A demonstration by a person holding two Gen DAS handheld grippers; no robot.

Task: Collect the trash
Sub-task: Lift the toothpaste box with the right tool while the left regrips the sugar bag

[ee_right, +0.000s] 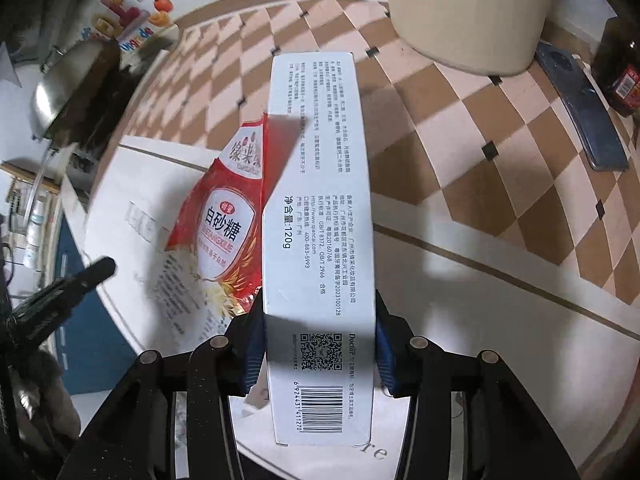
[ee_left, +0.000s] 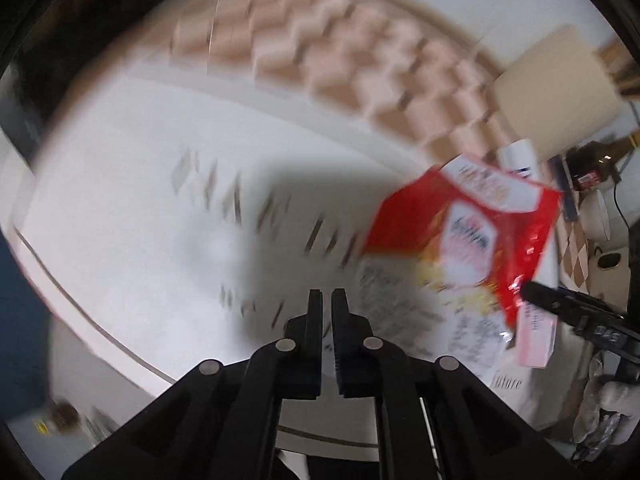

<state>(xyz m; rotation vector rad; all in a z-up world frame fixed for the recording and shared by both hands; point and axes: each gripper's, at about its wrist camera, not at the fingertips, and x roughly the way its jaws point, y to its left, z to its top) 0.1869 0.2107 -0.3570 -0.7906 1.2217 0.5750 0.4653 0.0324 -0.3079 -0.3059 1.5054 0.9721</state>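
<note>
the right gripper [ee_right: 320, 344] is pinching a long white carton [ee_right: 320, 216] across its narrow sides, the blue pads pressed flat against both edges, the carton standing out ahead of the fingers over the white tabletop [ee_right: 500, 340]. a red sugar bag [ee_right: 228, 220] lies against the carton's left side; from the left wrist view it appears caught at the same gripper's tip, though whether it is truly clamped or only leaning there cannot be told. the left gripper [ee_left: 327, 300] is pressed together with nothing between its fingers, hanging over a bare stretch of the tabletop, its view smeared by blur.

assessment of the step in hand: the carton is secured and wants carrying to a bin. a pale, rounded container [ee_right: 468, 12] stands on the checkered floor [ee_right: 460, 128] beyond the tabletop's edge and may be that bin, though this is not confirmed. the grip sits near one end of the carton, so most of its length overhangs; it would be best kept steep and moved smoothly so it does not swing or slip. the bag could drop free in transit; the idle left gripper is well placed to take it.

condition of the items: carton white, printed in black with barcode and square code, apparently undamaged. bag red and white, glossy, crumpled, seemingly empty.
</note>
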